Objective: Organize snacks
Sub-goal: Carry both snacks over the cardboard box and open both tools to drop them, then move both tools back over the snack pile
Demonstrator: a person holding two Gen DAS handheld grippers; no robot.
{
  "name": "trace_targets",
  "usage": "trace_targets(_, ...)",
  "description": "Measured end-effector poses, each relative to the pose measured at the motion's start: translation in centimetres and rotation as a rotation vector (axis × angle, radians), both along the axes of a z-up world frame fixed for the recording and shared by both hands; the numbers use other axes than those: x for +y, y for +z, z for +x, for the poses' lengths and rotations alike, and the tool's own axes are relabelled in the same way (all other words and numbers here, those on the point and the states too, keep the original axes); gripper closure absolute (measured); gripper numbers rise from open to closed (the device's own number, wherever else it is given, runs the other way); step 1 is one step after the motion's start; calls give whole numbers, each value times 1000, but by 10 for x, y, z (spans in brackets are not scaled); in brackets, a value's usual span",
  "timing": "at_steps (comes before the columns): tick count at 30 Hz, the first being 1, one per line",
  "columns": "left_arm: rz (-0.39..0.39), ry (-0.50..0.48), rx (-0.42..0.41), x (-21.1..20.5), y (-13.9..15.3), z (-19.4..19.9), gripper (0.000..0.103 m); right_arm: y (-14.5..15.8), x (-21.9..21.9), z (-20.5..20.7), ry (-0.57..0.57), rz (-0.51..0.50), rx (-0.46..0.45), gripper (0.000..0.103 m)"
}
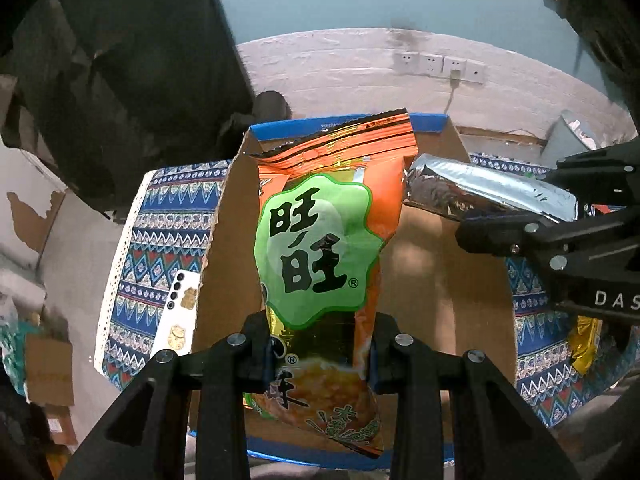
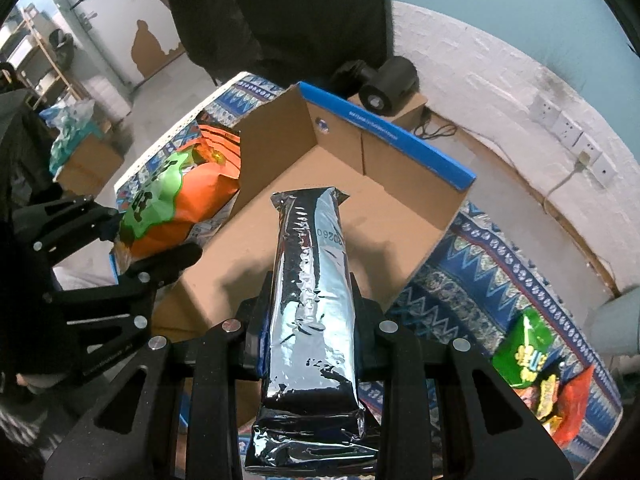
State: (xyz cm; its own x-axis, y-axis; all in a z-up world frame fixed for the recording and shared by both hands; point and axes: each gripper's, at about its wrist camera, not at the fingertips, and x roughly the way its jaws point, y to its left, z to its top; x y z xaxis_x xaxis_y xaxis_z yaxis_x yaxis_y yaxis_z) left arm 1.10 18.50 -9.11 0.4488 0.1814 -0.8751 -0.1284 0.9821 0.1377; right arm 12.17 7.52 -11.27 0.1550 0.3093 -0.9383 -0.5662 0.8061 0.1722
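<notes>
Both grippers are matte black with 2 angular fingers and round silver screws. The right gripper [image 1: 436, 216] carries white lettering, seemingly "DAS", partly cut off by the frame edge.

Orange snack bag [image 1: 320, 240] with the big green splat logo is pinched in the left claw [image 1: 320, 354], sticking out over the open cardboard box [image 1: 440, 280]. Shiny silver foil pack [image 2: 316, 300], long and crinkly, is clamped in the right claw [image 2: 310, 344], poking out over the same box.

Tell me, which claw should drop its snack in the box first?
Probably the right claw: its shiny silver foil packet hangs over the open brown cardboard box's floor.
</notes>
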Motion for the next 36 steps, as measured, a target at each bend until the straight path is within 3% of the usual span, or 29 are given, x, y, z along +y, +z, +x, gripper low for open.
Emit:
trace_targets(2, -8, 1, 9, 0, -1, 1, 61, -1, 0, 1, -14, 7, 10, 71)
trace_targets(4, 7, 6, 8, -1, 0, 1, 48, -1, -2, 2, -24, 8, 11, 53)
trace_targets(7, 29, 2, -10, -4, 4, 0, 37, 3, -5, 2, -29, 1, -6, 40)
trace_targets(13, 29, -27, -29, -16, 12, -1, 31, 12, -19, 1, -59, 1, -22, 35)
trace_targets(24, 31, -118, -41, -55, 19, 0, 31, 38, -69, -12, -126, -2, -55, 32)
trace_targets(36, -20, -210, -13, -104, 15, 6, 30, 48, -143, -32, -227, -39, -61, 32)
